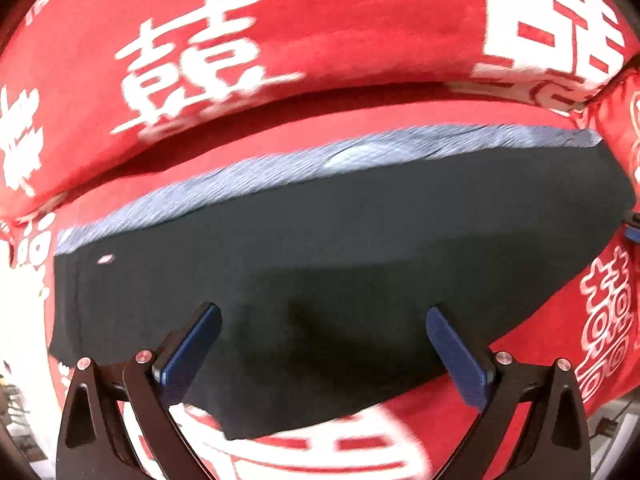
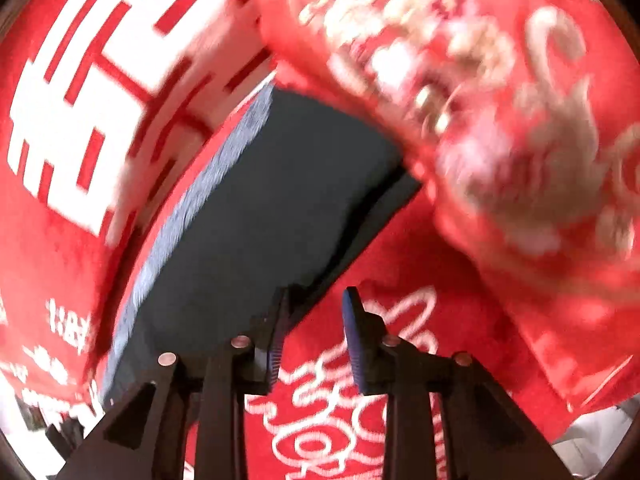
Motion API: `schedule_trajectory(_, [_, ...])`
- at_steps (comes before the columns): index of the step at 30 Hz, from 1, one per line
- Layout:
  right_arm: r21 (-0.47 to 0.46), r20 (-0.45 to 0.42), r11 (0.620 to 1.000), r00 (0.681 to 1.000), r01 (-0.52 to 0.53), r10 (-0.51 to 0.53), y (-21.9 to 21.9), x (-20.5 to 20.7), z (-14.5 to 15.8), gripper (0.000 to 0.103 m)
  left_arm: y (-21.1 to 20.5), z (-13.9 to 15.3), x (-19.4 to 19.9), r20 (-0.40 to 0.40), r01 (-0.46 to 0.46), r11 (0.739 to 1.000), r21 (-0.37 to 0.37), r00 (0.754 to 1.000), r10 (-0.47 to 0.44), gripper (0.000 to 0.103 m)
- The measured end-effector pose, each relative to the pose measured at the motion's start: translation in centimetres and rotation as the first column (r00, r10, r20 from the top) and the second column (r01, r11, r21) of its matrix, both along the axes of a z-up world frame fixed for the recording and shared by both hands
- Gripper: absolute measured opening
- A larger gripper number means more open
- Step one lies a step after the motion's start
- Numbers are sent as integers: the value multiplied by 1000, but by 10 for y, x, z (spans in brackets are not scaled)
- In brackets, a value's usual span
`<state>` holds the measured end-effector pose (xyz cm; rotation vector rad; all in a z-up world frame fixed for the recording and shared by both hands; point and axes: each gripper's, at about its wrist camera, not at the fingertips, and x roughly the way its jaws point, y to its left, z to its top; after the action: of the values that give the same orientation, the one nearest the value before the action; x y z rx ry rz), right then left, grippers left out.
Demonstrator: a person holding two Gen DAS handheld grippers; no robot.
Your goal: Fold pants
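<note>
Dark navy pants [image 1: 340, 240] lie folded flat on a red bedspread [image 1: 560, 344] printed with white characters. A grey-blue band [image 1: 280, 164] runs along their far edge. My left gripper [image 1: 323, 310] hangs just above the near half of the pants, its blue pads wide apart and holding nothing. In the right wrist view the pants [image 2: 260, 208] stretch away to the upper left, their band [image 2: 208, 196] on the left side. My right gripper [image 2: 317, 292] stands narrowly open over the pants' right edge. Its left finger [image 2: 280, 320] is over the dark cloth and its right finger [image 2: 356, 332] over the bedspread [image 2: 360, 420]. No pad presses on cloth.
A thick red roll of bedding [image 1: 320, 32] with large white characters lies just behind the pants. A puffy red cushion [image 2: 500, 120] crowds the pants' far right corner. The bed's edge and some floor show at the lower right [image 1: 616, 424].
</note>
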<state>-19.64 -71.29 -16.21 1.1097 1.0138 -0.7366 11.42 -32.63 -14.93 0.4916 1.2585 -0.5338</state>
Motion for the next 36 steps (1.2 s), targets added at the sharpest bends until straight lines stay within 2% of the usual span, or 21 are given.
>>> schedule_trajectory(3, [-43,-28,999,999,-15,14,-13,10,-3,30,-37,1,1,-6,17,1000,-21,1000,-17,103])
schedule_trajectory(4, [-45,-41,999,999,-11,9,-19,6,-4,26,-48,0,0,-10,20,999,-26,1000,-21,103])
schedule_trajectory(5, [-50,-45,999,999,-10,8,-23,4,-4,8,-56,1,-4,-13,21,999,-31,1000,-22,103])
schedule_trajectory(6, [-55,-41,998,999,-16,13,-23,5,-3,7,-62,1,-5,-16,22,999,-39,1000,-22,103])
schedule_trajectory(8, [-86,-55,995,998,-46,42,-21,5,1,7,-73,0,-9,-27,26,999,-46,999,-28,103])
schedule_trajectory(11, [-102,-114,990,990,-97,85,-17,4,-5,7,-82,-19,-22,-37,48,999,5,998,-48,103])
schedule_trajectory(14, [-92,-130,991,988,-93,81,-18,0,-8,8,-89,-36,-26,-53,59,997,47,997,-57,103])
schedule_trajectory(16, [-92,-142,992,987,-85,72,-19,-3,-8,13,-87,-40,-26,-64,50,997,50,997,-47,103])
schedule_trajectory(18, [-96,-153,992,986,-87,71,-19,-8,-8,27,-86,-42,-25,-74,36,998,42,997,-33,103])
schedule_trajectory(25, [-77,-202,989,973,-128,110,-8,-13,0,29,-89,-46,-23,-85,26,999,41,996,-22,103])
schedule_trajectory(31, [-57,-161,986,976,-159,148,19,-12,11,29,-86,-48,-24,-92,20,999,36,996,-17,103])
schedule_trajectory(36, [-22,-89,979,976,-203,201,39,-6,10,29,-86,-48,-24,-90,17,999,37,996,-14,103])
